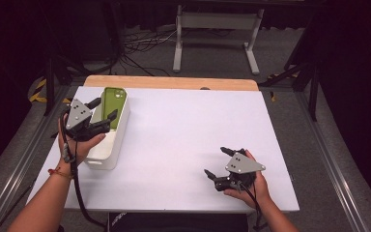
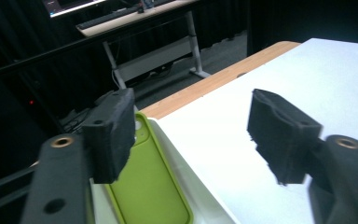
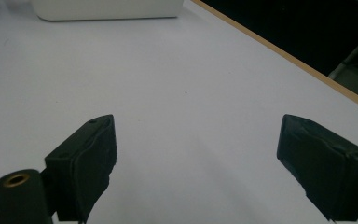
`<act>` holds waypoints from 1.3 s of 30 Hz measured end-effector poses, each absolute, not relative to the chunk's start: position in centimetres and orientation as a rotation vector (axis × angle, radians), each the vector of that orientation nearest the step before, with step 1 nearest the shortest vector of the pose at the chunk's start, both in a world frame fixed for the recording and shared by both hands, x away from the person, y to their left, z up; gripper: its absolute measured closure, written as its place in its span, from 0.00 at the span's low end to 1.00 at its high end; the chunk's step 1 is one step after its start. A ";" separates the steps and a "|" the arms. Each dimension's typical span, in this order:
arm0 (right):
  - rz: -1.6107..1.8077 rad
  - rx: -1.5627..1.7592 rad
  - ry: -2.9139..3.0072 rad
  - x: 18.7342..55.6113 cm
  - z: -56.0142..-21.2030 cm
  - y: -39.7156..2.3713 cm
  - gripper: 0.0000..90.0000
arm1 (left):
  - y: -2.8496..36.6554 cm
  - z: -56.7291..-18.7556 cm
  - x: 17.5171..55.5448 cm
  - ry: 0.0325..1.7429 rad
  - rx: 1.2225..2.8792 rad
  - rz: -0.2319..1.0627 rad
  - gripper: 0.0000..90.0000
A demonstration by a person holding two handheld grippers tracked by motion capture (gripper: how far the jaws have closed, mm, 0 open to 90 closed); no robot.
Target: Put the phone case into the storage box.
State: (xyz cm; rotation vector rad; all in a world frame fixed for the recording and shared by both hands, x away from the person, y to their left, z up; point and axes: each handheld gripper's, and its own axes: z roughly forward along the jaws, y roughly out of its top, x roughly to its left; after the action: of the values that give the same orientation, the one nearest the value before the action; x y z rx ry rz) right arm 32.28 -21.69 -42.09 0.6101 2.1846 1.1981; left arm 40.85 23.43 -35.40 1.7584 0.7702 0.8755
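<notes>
High view: fixed overhead camera on the person's side, looking forward and down over the whole white table [image 1: 183,140] to the floor beyond. Left gripper view: close, low, looking along its jaws past the white bin [image 2: 200,196] toward the table's far wooden edge [image 2: 214,84]. Right gripper view: just above the tabletop, facing across it to the same bin [image 3: 107,9].

Dark curtained room; grey floor [image 1: 280,58]; white desk frame [image 1: 216,21]; cables [image 1: 142,46] trailing behind.

Green phone case [image 1: 114,102] (perhaps matte), white bin [image 1: 107,153], white table [image 1: 183,140].
</notes>
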 end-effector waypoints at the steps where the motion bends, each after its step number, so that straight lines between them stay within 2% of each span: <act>1: 1.198 0.612 2.182 32.3 -42.1 -21.7 0.14 | 23.4 -35.4 40.8 0.768 1.759 0.877 0.34; 11: 1.202 0.613 2.164 32.3 -41.9 -21.8 0.13 | 23.4 -35.7 40.3 0.743 1.753 0.855 0.13; 18: 1.216 0.619 2.146 32.2 -41.7 -22.0 0.13 | 23.2 -35.8 39.5 0.711 1.736 0.843 0.07; 39: 1.224 0.611 2.110 31.9 -41.3 -22.1 0.13 | 22.4 -36.6 37.5 0.604 1.720 0.781 0.03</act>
State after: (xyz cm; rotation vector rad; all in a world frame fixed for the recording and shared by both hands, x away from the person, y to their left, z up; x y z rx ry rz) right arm 31.93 -22.06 -41.29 0.6111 2.1103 1.2242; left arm 37.50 22.45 -36.62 1.7197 0.6035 0.7813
